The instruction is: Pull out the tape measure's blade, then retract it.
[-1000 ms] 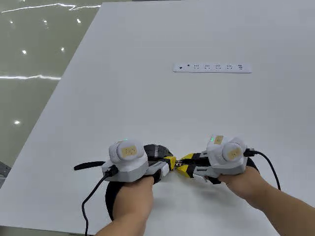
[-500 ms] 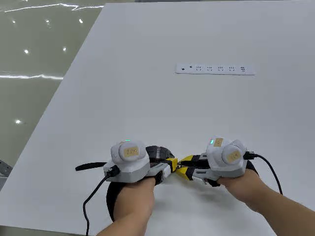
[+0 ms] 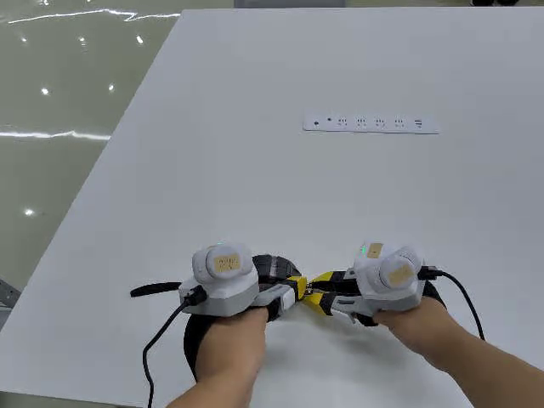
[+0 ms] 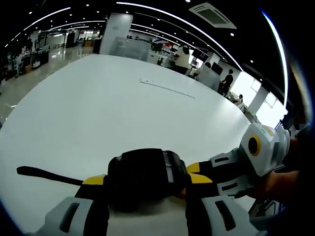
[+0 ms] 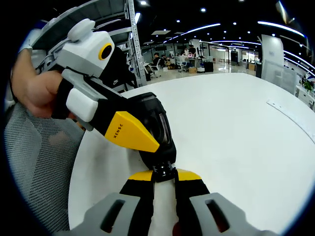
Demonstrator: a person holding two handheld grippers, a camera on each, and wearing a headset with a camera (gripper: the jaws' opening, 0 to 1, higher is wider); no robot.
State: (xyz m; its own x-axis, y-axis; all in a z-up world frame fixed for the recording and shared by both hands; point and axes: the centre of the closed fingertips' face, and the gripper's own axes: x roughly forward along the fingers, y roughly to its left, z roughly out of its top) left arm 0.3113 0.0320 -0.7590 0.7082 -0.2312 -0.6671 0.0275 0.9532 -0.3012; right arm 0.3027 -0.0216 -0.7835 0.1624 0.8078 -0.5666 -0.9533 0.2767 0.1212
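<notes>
The black tape measure (image 4: 142, 177) sits low over the white table (image 3: 255, 170), with my left gripper (image 4: 145, 186) shut on its case, one yellow-tipped jaw on each side. Its wrist strap (image 4: 44, 174) trails to the left. My right gripper (image 5: 165, 177) faces the case (image 5: 155, 123) and is shut on the blade's end hook (image 5: 164, 171) right at the case mouth. In the head view the left gripper (image 3: 293, 285) and right gripper (image 3: 316, 293) meet tip to tip near the table's front edge, with the tape measure (image 3: 274, 265) between them.
A white power strip (image 3: 371, 124) lies far back on the table, also seen as a thin white power strip (image 4: 167, 87). A mesh chair back (image 5: 39, 162) is beside the table edge. People and desks stand far behind.
</notes>
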